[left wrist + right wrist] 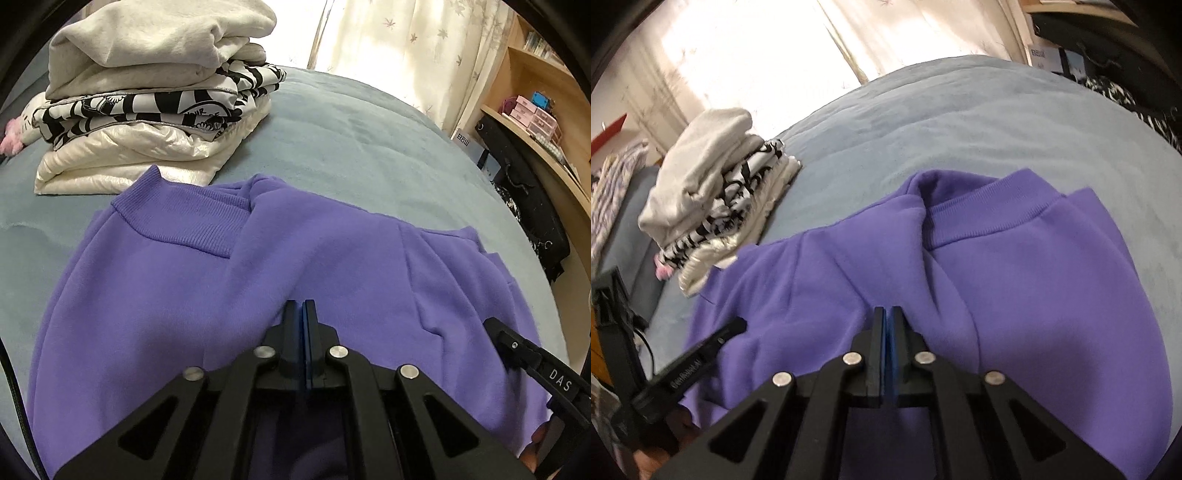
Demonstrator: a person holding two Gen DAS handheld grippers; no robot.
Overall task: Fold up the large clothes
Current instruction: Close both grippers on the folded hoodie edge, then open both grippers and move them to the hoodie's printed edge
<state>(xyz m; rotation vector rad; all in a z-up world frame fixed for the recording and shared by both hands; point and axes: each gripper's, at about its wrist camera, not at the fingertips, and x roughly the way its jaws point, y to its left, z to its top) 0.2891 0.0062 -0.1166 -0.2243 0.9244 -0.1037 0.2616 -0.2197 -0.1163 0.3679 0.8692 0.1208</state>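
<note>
Bed [351,140]: both grippers [303,306] [888,312] closed, apparently pinching sweater [221,288]; thin grip may slip, collapsing the fold.

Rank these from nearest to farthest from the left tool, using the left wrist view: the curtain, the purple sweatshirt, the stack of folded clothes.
1. Purple sweatshirt, right under the left tool.
2. Stack of folded clothes, upper left on the bed.
3. Curtain, behind the bed, upper right.

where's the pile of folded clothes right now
The pile of folded clothes sits on the blue-grey bed, upper left in both wrist views, just beyond the purple sweatshirt spread in front.
</note>
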